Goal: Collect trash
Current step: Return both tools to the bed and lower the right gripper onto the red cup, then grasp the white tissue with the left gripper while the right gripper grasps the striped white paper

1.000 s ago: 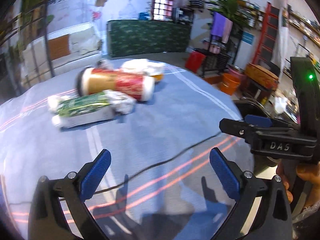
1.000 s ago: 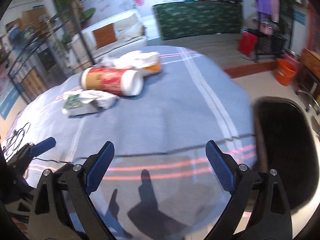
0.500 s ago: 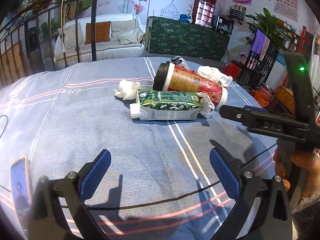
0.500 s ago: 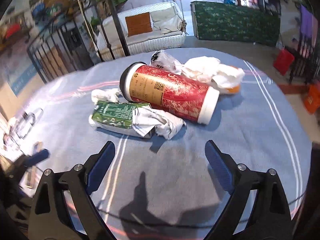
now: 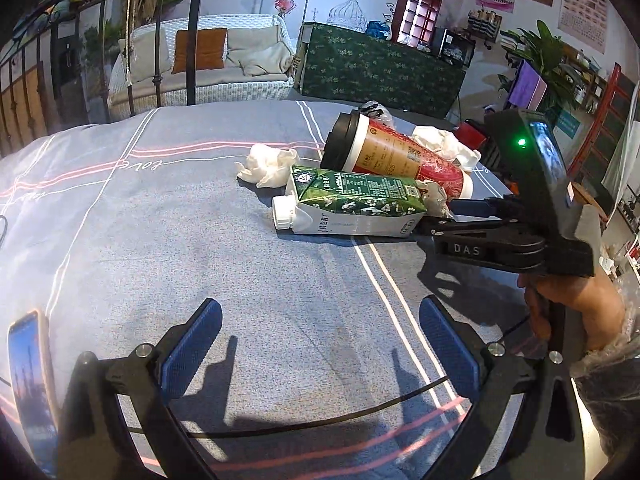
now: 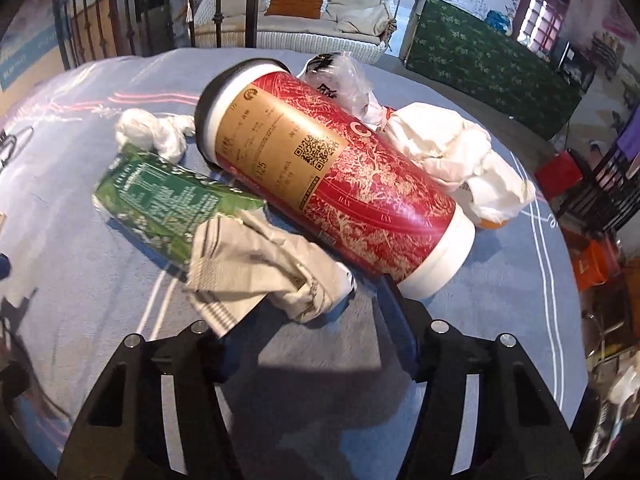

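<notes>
Grey-blue bed carries the trash pile; landmark is the red-and-gold cup, on its side. Left of the cup: crumpled tissue, then green carton touching it. Crumpled wrapper just in front of the cup, more tissue right of it. Step: first pick. Left hand-held gripper spread wide, empty, well short of the cup. Right hand-held gripper has just been closing around the wrapper; can't tell if the pads bite yet. Next: finish the pinch, lift clear of the cup.
</notes>
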A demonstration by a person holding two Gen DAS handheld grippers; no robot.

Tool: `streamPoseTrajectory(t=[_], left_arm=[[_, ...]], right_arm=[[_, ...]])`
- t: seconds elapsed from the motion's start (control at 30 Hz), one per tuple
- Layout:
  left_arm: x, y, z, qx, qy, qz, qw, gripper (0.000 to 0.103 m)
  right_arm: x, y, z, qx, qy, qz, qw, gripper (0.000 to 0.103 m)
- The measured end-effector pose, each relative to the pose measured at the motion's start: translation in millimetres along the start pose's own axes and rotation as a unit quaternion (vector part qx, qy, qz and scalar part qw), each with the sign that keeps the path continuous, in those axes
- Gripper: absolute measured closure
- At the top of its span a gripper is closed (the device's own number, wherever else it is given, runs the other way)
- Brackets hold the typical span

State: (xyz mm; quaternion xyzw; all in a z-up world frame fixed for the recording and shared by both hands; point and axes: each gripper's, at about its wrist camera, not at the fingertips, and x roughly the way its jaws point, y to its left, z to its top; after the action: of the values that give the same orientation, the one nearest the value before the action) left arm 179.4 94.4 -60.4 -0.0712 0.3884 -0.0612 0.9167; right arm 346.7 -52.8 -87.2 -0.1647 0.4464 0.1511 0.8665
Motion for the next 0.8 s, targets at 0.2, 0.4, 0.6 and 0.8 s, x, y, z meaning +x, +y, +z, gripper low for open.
streamPoseTrajectory(t=[0.2, 0.4, 0.6, 0.8], left_arm=[[8, 12, 11, -0.025, 0.007, -0.004, 0.9996, 0.005], [10, 13, 39, -0.030, -0.016, -0.004, 0.9994, 0.005], [32, 19, 79, -0.039, -0.026, 0.005, 0.9989, 0.005], [77, 27, 108, -0.041, 0.007, 0.021, 0.9989, 0.016]], right_arm=[[9, 0, 2, -0.007, 0.009, -0.003, 1.000, 0.066], [-9, -6, -2, 0.007, -0.006, 0.001, 1.000, 0.070], [-36, -8, -15, 0.023, -0.023, 0.011, 0.999, 0.070], [-61, -9, -25, 0.034, -0.041, 0.016, 0.998, 0.070]])
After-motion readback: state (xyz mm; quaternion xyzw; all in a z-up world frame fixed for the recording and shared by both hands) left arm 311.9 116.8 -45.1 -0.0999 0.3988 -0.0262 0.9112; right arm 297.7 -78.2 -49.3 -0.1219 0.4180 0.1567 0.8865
